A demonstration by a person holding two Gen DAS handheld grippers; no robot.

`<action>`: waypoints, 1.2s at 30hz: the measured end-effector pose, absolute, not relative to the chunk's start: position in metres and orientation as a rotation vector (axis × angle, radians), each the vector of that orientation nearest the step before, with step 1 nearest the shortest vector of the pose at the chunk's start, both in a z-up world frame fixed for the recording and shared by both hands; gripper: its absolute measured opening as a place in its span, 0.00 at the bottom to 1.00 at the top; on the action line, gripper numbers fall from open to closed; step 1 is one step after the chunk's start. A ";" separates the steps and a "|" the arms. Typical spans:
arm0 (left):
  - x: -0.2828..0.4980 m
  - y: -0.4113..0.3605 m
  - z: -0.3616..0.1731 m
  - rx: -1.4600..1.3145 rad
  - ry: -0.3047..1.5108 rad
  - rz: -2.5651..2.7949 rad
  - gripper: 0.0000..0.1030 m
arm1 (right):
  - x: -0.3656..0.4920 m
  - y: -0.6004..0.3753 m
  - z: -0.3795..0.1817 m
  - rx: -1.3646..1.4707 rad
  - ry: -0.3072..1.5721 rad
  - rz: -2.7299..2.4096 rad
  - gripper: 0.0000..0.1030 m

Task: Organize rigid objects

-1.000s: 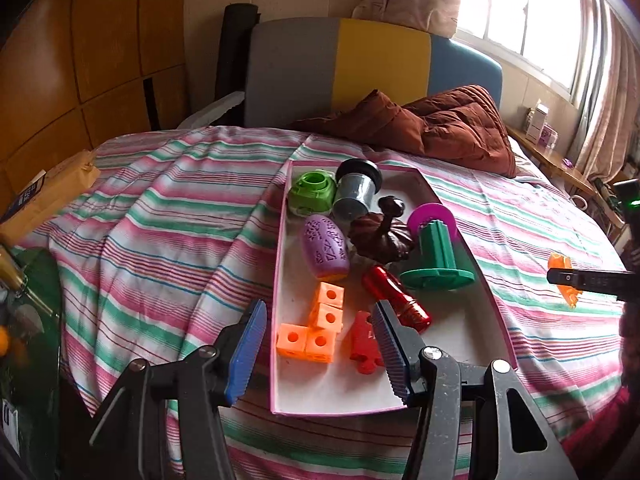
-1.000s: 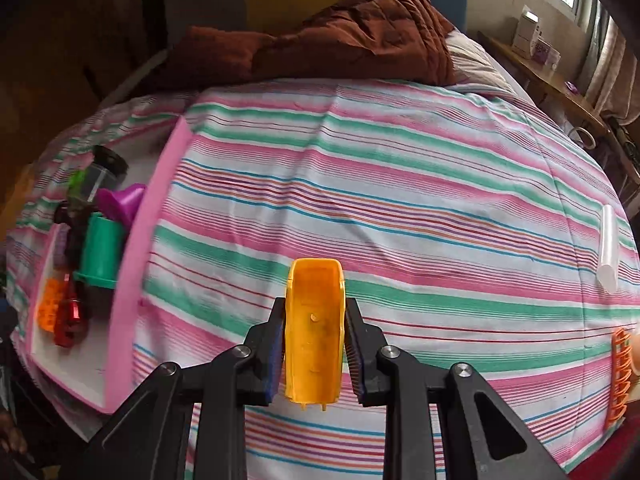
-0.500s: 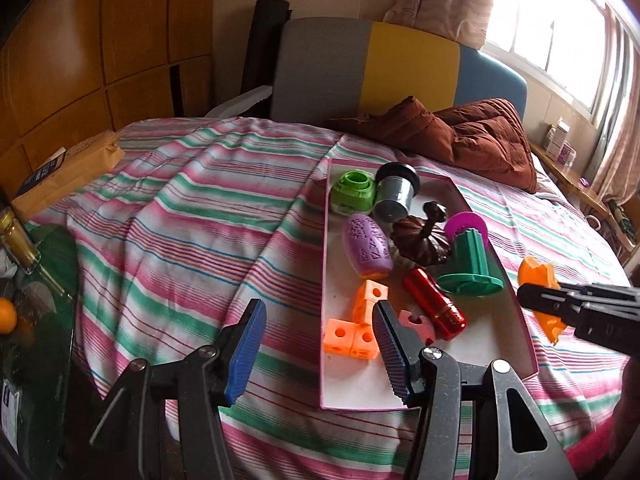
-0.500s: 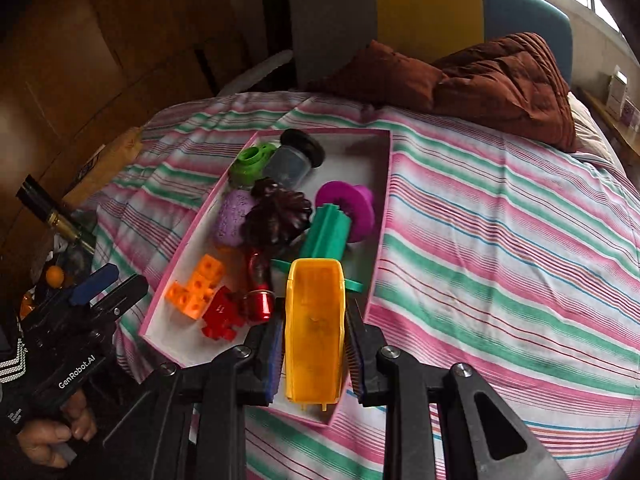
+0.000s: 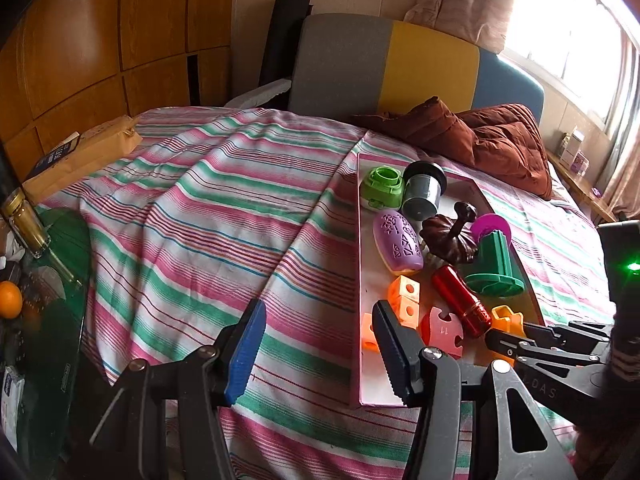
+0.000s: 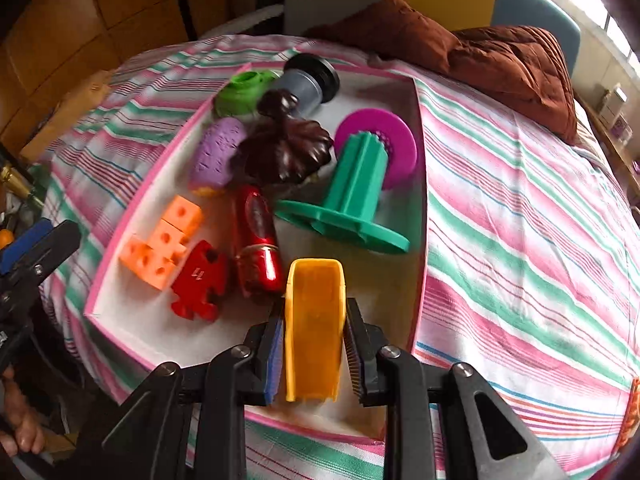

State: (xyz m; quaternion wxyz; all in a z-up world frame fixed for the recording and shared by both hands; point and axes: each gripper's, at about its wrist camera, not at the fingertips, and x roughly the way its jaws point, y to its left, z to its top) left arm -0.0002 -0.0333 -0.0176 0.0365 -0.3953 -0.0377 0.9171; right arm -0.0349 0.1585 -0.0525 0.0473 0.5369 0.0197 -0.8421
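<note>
A pink-rimmed white tray (image 6: 419, 184) lies on the striped bed and holds several toys: a green spool (image 6: 352, 200), a red cylinder (image 6: 256, 240), orange cubes (image 6: 160, 240), a red puzzle piece (image 6: 198, 280), a purple oval (image 6: 216, 152), a dark brown pumpkin (image 6: 284, 152). My right gripper (image 6: 314, 344) is shut on a yellow-orange scoop-shaped piece (image 6: 314, 328) and holds it over the tray's near right corner. In the left wrist view the tray (image 5: 362, 280) is at right, and my left gripper (image 5: 316, 352) is open and empty over the bedspread beside the tray's left wall.
A brown quilt (image 6: 480, 52) lies at the bed's head. An orange toy (image 6: 632, 412) lies on the bedspread at far right. A glass side table (image 5: 48, 300) with a jar and an orange stands left of the bed.
My right gripper has carried the yellow piece from the open bedspread leftward to above the tray's near corner. My left gripper has drifted left, away from the tray.
</note>
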 end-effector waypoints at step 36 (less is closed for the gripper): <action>0.013 -0.008 -0.011 -1.207 -0.028 2.819 0.70 | 0.002 0.179 -0.002 1.284 0.012 -2.975 0.41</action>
